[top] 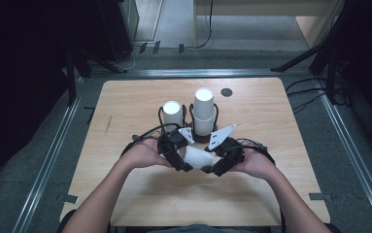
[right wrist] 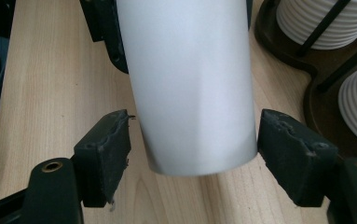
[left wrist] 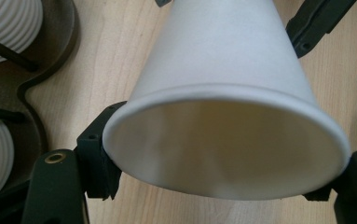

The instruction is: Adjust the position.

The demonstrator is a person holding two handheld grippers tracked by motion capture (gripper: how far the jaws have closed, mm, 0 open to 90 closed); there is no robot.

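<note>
Partly hidden: white paper cup (top: 196, 158) between left tool (top: 182, 158) and right tool (top: 213, 162).

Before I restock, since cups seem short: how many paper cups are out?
3 at least: one cup lying sideways between both grippers, one upside down on the holder's left post, a taller stack on its right post that may hide more.

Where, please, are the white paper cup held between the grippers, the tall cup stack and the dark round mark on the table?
white paper cup (top: 198, 158), high view, its side wall.
tall cup stack (top: 204, 109), high view, upper cup's side.
dark round mark (top: 227, 92), high view, its middle.
</note>
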